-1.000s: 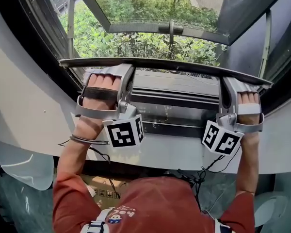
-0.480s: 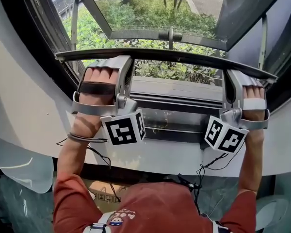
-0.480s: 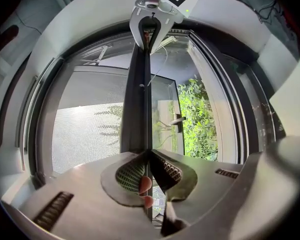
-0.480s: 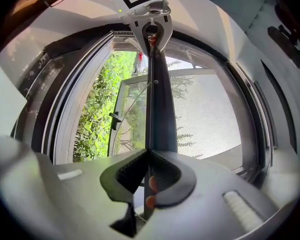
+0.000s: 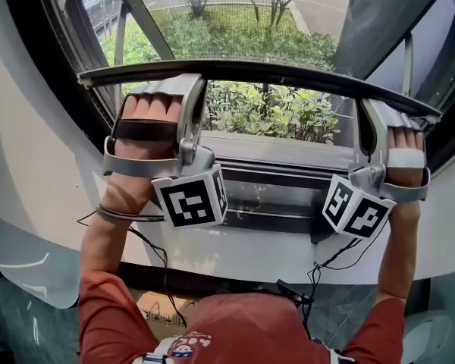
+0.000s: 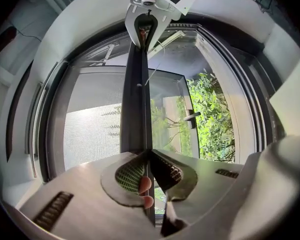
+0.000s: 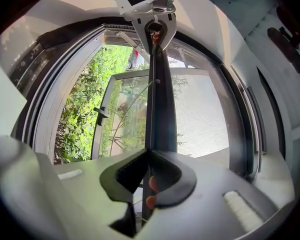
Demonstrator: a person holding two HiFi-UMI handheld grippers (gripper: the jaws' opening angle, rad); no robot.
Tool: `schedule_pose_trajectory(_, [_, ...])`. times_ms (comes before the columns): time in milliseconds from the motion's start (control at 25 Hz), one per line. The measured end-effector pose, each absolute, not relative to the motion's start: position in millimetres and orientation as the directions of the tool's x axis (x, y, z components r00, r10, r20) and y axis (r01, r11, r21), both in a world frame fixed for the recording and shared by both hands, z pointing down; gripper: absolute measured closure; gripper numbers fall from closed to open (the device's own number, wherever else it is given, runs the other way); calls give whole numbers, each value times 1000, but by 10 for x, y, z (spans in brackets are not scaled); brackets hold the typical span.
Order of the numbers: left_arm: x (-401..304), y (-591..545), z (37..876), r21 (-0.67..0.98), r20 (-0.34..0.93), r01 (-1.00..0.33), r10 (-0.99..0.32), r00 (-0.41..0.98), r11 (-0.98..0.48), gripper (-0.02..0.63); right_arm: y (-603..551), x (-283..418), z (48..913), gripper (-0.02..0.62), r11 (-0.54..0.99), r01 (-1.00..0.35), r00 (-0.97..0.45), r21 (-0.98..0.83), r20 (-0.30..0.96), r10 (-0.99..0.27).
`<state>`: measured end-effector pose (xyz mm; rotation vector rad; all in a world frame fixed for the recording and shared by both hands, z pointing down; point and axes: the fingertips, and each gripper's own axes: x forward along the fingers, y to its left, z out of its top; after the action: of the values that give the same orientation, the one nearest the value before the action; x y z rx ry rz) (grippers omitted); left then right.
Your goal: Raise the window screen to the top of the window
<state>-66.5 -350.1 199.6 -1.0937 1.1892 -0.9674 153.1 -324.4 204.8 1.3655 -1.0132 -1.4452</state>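
The window screen's dark bottom bar (image 5: 273,73) runs across the window opening, with the fine mesh (image 5: 235,21) above it. My left gripper (image 5: 183,88) is shut on the bar near its left end, and my right gripper (image 5: 373,111) is shut on it near its right end. In the left gripper view the pads meet on the bar (image 6: 137,109) at the left gripper (image 6: 149,152), and the right gripper (image 6: 151,6) clamps the far end. The right gripper view mirrors this: the right gripper (image 7: 149,151) pinches the bar (image 7: 160,109), with mesh (image 7: 205,114) beside it.
Below the bar the opening shows green bushes (image 5: 273,112) outside. The grey sill and track (image 5: 273,154) lie under my hands. Dark window frame (image 5: 38,67) curves at both sides. An outer pane with a handle (image 6: 192,116) stands open beyond.
Both grippers and the bar have risen together. The gap between bar and sill has widened, showing more of the bushes.
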Motion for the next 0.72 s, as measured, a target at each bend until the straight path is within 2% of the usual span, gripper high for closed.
schedule_pose_trajectory(720, [-645,-3568,1287,-942,-324,49,-938,125,332,561,-3334,1542,1390,555,-341,74,11,937,-343,-939])
